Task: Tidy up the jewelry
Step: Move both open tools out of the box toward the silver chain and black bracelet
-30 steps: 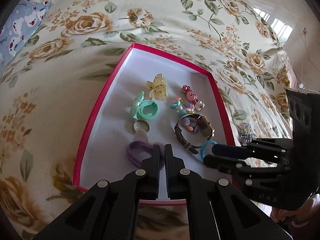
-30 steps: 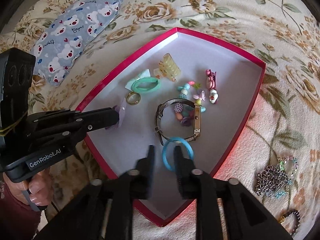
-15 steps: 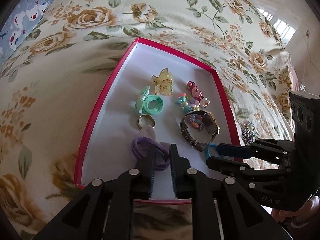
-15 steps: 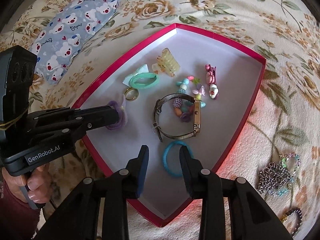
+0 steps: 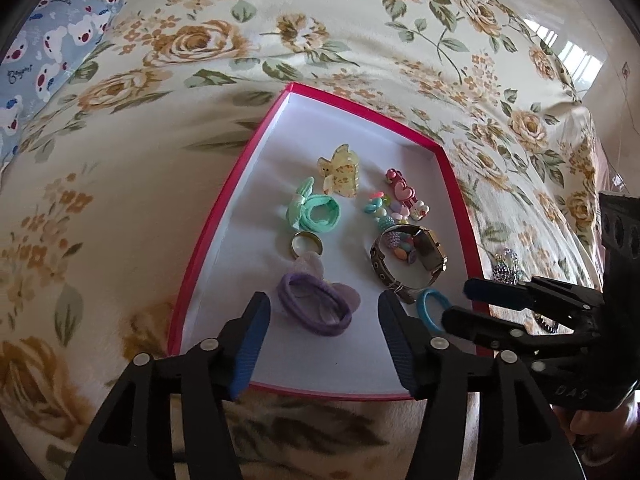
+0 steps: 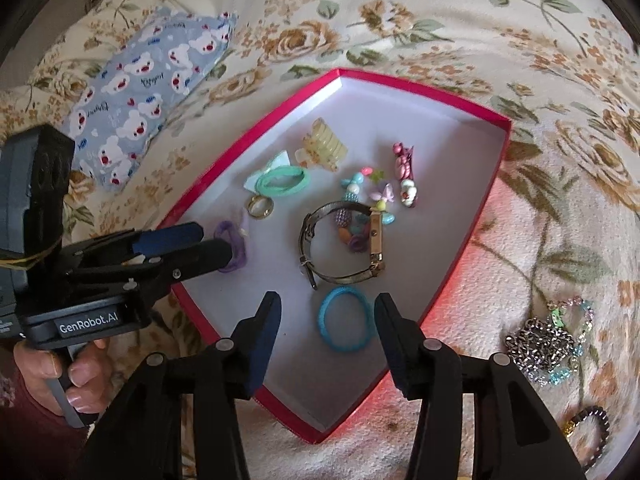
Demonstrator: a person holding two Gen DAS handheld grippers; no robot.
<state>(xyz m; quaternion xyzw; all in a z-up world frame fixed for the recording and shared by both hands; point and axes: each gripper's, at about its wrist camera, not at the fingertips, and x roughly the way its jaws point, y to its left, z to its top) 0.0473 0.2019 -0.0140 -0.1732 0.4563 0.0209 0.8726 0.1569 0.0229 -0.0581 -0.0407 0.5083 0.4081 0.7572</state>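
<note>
A red box (image 5: 224,216) with a white floor lies on the flowered bedspread. My left gripper (image 5: 323,312) hovers over its near left part, jaws opening. A purple hair tie (image 5: 290,294) lies loose on the floor between the fingers, untouched by the pads. My right gripper (image 6: 328,310) is at the box's near corner, jaws also opening. A blue hair tie (image 6: 343,345) lies flat between them, free of the pads. The right wrist view also shows the left gripper (image 6: 216,242) beside the purple hair tie (image 6: 236,258).
The box also holds a watch (image 5: 428,252), a mint hair tie (image 5: 316,212), a ring (image 5: 306,244), a yellow claw clip (image 5: 340,172) and several beads and clips. Chains (image 6: 540,340) and a beaded bracelet (image 6: 592,428) lie on the bedspread right of it. A blue pillow (image 6: 132,92) lies far left.
Both grippers have opened. The left let go of the purple hair tie and the right let go of the blue one; both ties now lie on the box floor.
</note>
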